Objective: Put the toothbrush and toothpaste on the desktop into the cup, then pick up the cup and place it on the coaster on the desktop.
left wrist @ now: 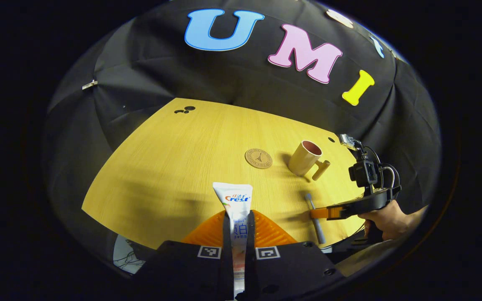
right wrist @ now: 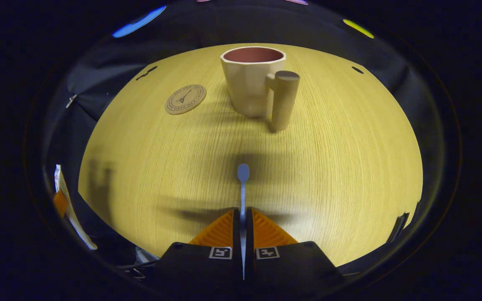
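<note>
My left gripper (left wrist: 238, 217) is shut on a white toothpaste tube (left wrist: 235, 200), which points forward above the yellow wooden desktop (left wrist: 174, 154). In the left gripper view the right gripper (left wrist: 316, 213) is at the right, held by a hand, shut on a grey-blue toothbrush (left wrist: 317, 223). In the right gripper view, my right gripper (right wrist: 243, 217) holds that toothbrush (right wrist: 243, 184) by its handle, head forward. Ahead stands the beige cup (right wrist: 252, 81) with a pink inside and a cylindrical handle (right wrist: 283, 100). A round cork coaster (right wrist: 185, 99) lies left of it. The cup (left wrist: 304, 157) and coaster (left wrist: 258, 158) also show in the left gripper view.
Small dark holes (left wrist: 184, 110) mark the desktop's far left corner, another hole (right wrist: 357, 70) is at the far right. The black cloth wall (left wrist: 241, 79) closes the back. The left gripper with the tube shows at the far left edge (right wrist: 62, 196) of the right gripper view.
</note>
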Action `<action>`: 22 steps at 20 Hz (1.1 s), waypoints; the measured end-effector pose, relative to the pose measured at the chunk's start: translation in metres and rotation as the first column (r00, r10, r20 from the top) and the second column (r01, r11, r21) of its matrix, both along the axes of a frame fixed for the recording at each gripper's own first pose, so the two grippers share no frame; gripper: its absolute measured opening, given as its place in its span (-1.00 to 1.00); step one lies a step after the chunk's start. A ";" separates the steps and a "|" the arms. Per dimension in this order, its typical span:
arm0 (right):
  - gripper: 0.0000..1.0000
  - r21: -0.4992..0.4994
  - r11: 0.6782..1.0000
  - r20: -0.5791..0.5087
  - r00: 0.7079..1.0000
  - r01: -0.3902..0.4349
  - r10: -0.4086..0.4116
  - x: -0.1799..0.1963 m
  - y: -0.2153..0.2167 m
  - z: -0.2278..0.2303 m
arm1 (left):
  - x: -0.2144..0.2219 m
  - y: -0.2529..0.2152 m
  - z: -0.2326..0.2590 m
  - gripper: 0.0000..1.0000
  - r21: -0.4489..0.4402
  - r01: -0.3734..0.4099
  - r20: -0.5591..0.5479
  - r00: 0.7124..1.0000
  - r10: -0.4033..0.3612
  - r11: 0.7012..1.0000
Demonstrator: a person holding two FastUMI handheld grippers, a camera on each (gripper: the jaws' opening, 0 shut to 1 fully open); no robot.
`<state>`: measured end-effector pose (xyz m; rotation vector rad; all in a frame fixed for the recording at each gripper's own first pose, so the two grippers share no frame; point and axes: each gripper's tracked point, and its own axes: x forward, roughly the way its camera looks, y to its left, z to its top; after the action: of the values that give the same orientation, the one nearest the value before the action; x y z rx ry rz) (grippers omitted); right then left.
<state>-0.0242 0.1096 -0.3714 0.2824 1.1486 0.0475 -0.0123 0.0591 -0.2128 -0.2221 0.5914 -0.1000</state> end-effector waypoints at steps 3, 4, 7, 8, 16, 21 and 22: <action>-0.89 0.094 0.996 0.046 0.999 0.011 -0.016 -0.002 0.000 0.002 | 0.006 -0.003 0.002 -0.70 0.001 0.004 0.011 1.000 -0.004 1.000; -0.89 0.113 0.994 0.069 0.998 -0.007 -0.001 -0.002 0.000 0.005 | 0.006 -0.004 0.004 -0.70 0.001 0.005 0.016 1.000 -0.005 1.000; -0.89 0.180 0.982 0.151 0.988 -0.053 0.026 -0.003 0.005 0.027 | 0.013 -0.013 0.012 -0.69 -0.003 0.018 0.036 0.999 -0.017 1.000; -0.89 0.210 0.976 0.180 0.984 -0.054 0.016 0.001 0.006 0.039 | 0.017 -0.018 0.016 -0.69 -0.004 0.026 0.046 0.999 -0.026 1.000; -0.89 0.322 0.942 0.389 0.920 -0.093 -0.042 0.032 -0.013 0.121 | 0.052 -0.067 0.055 -0.70 0.003 0.104 0.130 0.986 -0.104 0.995; -0.89 0.291 0.942 0.507 0.862 -0.167 -0.004 0.032 -0.037 0.160 | 0.082 -0.105 0.088 -0.70 -0.016 0.173 0.209 0.964 -0.166 0.985; -0.89 0.293 0.941 0.521 0.853 -0.170 -0.008 0.031 -0.042 0.166 | 0.090 -0.113 0.096 -0.70 -0.024 0.181 0.225 0.959 -0.171 0.983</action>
<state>0.0070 0.0677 -0.2050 0.4853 0.6051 0.3765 0.0773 -0.0537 -0.1170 -0.1973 0.3854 -0.3069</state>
